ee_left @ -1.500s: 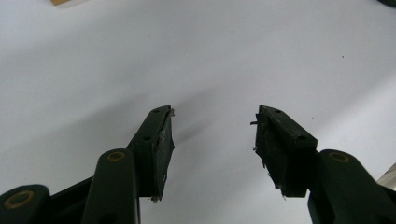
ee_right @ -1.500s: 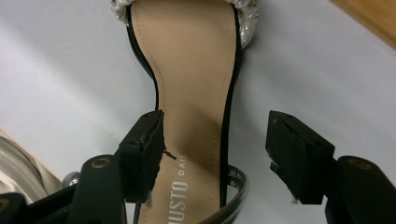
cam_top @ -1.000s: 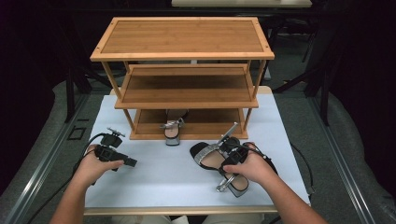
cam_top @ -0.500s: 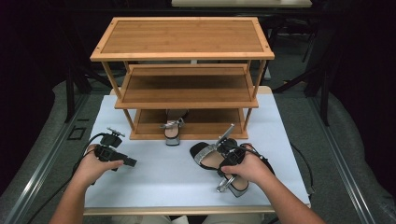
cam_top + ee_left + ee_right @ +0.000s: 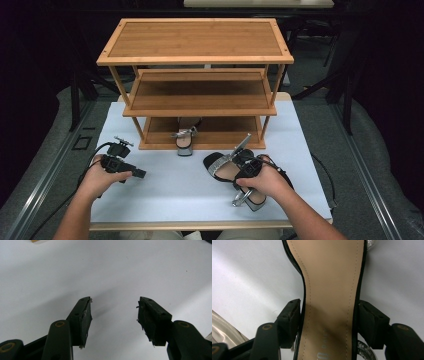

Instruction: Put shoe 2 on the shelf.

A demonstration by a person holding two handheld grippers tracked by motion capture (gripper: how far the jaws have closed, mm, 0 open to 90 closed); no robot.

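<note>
On the white table (image 5: 165,190), my right gripper (image 5: 329,312) has just been closing, its jaws against both edges of the black sandal (image 5: 329,277); my left gripper (image 5: 113,312) is open wide with nothing between.

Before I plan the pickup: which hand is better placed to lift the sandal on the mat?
Right. Its tongs straddle the sandal at its narrow waist, closing in; the left tongs hang open over bare mat.
</note>
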